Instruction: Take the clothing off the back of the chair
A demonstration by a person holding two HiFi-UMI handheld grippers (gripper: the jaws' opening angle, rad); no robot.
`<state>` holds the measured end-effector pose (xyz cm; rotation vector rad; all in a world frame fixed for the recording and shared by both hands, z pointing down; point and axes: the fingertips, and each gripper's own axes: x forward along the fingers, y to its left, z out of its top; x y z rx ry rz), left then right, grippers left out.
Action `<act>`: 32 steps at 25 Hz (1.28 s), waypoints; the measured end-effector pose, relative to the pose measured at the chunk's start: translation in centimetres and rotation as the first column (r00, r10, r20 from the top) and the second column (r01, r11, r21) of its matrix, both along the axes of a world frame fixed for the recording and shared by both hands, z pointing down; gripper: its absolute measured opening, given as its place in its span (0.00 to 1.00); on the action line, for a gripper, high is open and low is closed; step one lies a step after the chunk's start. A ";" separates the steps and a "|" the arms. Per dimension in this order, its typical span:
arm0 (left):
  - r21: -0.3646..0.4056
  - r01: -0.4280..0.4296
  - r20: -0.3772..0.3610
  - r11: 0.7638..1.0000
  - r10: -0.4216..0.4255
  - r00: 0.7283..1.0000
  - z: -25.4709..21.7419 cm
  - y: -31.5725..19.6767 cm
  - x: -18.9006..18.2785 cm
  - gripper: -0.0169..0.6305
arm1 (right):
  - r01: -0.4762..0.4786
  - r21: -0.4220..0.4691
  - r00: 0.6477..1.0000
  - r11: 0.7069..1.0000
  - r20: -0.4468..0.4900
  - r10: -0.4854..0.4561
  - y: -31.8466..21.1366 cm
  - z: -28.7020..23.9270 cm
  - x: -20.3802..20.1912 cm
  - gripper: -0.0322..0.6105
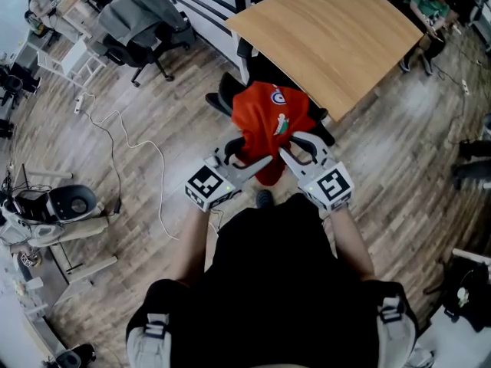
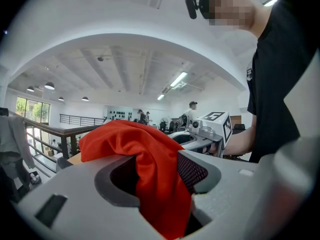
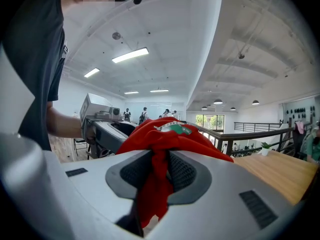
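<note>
The red shirt (image 1: 267,117) is spread over the back of a black chair (image 1: 224,98) that stands close against the near edge of the wooden table (image 1: 330,37), by its corner. A round badge shows on the part of the cloth nearest the table, and a green and white print a little farther from it. Only black bits of the chair show on either side of the shirt. Whether the cloth rests on the back or hangs just clear of it cannot be told. The shirt's edge farthest from the table is gathered into two bunches.

The left gripper (image 1: 257,150) has its jaws closed on one bunch. In the left gripper view a thick fold of red fills the gap between the pads and hangs down below them. The right gripper (image 1: 288,144) clamps the other bunch, its two ribbed pads pressing a narrower fold from both sides, with the print showing on the cloth beyond the jaw tips. Both grippers point toward the table, side by side and near each other. Each is in a hand of the person, who wears a black top and stands on the side of the chair away from the table.

Well off the table's left end in the head view, an office chair (image 1: 146,48) carries a grey jacket (image 1: 142,10). A white cable (image 1: 115,140) winds over the wood floor (image 1: 176,113) on that same side, well apart from the table
</note>
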<state>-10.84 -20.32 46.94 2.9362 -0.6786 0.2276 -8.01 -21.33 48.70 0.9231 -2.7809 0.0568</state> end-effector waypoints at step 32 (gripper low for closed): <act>0.087 0.146 0.020 0.986 -0.148 0.989 -4.8 10.9 10.5 0.38 | 0.100 0.041 0.993 0.994 0.057 -0.103 10.1 -4.7 10.2 0.16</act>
